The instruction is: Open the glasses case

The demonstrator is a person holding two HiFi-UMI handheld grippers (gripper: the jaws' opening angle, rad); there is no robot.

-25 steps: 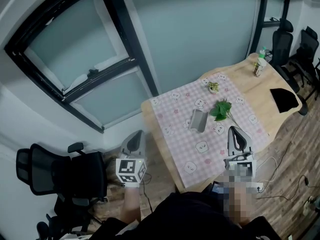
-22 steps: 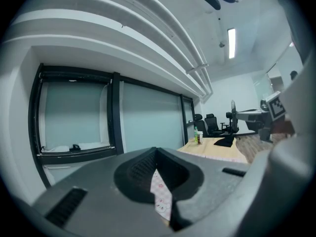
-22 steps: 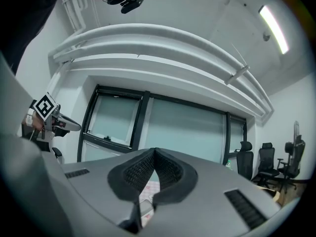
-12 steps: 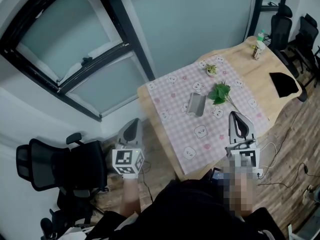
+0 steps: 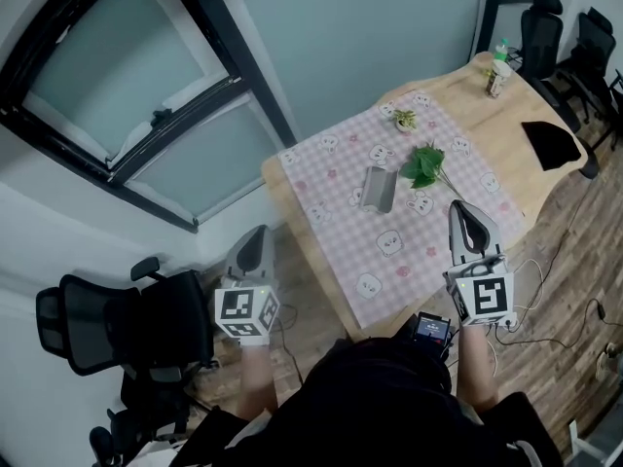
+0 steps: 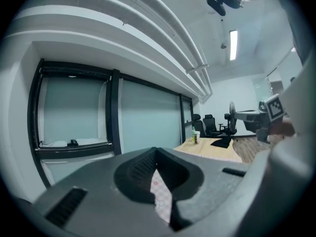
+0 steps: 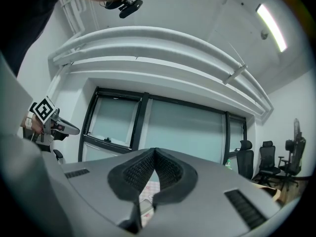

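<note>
Tablecloth [image 5: 321,178] is recorded as pink-and-white check, dotted with small white figures, laid over a light wood table [image 5: 467,90]. Glasses case [image 5: 378,189] is noted as plain grey, the leaf sprig [image 5: 425,163] as green. Left gripper [image 5: 258,236] and right gripper [image 5: 459,210] are seen in grey, each marked with black-and-white squares.

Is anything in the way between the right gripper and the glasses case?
Nothing visible blocks it. In the head view, bare checked cloth separates the right gripper from the glasses case; a leafy sprig lies just beside the case, close to that path.
</note>
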